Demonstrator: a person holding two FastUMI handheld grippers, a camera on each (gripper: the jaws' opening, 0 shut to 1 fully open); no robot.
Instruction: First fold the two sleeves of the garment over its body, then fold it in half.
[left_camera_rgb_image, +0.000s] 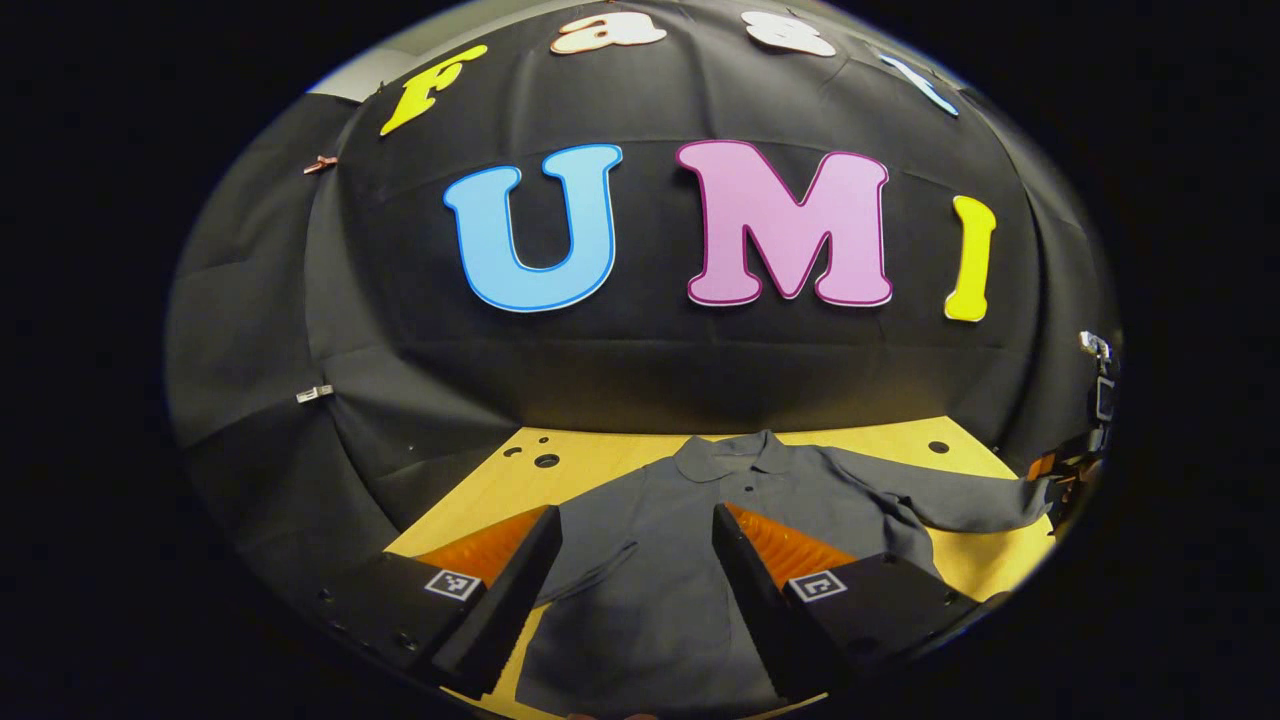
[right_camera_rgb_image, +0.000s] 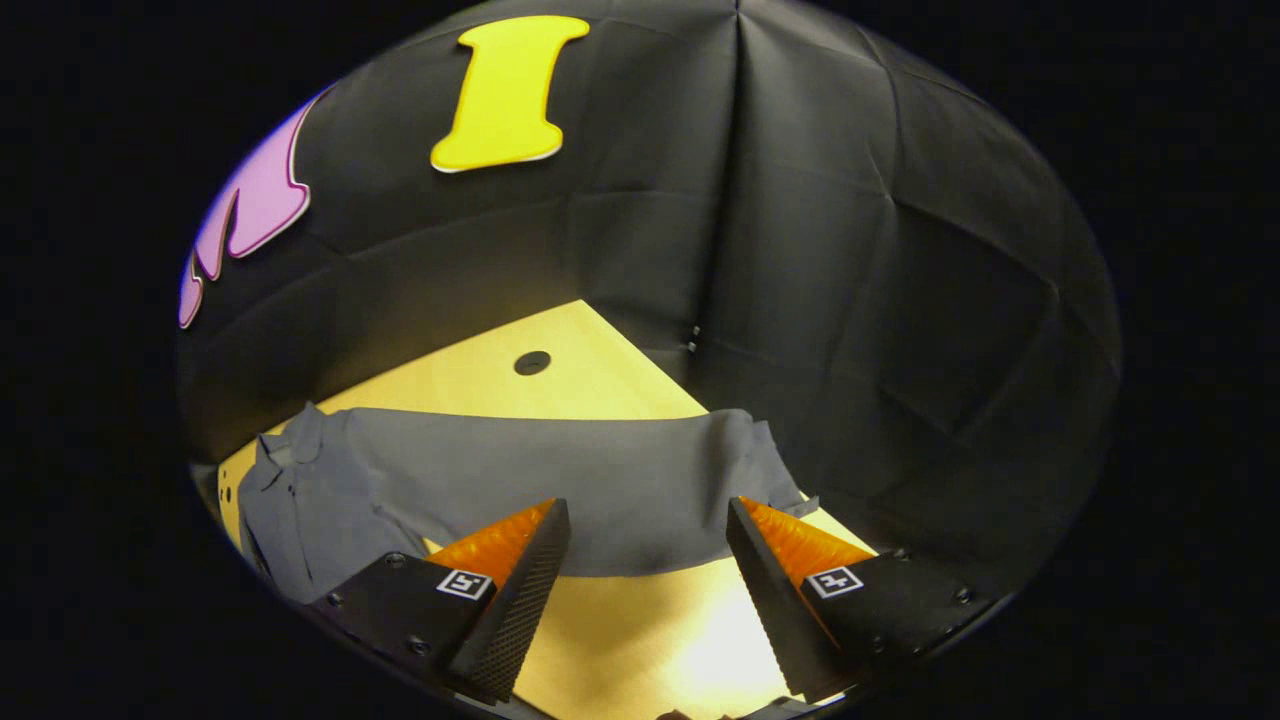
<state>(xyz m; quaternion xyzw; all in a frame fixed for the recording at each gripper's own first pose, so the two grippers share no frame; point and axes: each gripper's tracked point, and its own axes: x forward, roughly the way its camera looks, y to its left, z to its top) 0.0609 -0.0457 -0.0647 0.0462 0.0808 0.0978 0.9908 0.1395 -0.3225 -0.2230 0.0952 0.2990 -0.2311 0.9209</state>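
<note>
On smooth wood table (right_camera_rgb_image: 600, 620), soft grey garment (left_camera_rgb_image: 660, 560) lies flat.

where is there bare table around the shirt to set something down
Bare yellow wooden table lies below the outstretched sleeve of the grey collared shirt, and behind that sleeve around the round hole. Another strip sits left of the collar. The shirt covers the middle.

Lower hem of the grey long-sleeved collared cloth garment (left_camera_rgb_image: 690, 520) cut off at the bottom edge of left gripper view | body partly hidden behind own gripper's fingers (left_camera_rgb_image: 745, 570) | in right gripper view, left part of body cut off by edge — cuff end of outstretched sleeve (right_camera_rgb_image: 600, 480) rumpled, detail unclear
</note>
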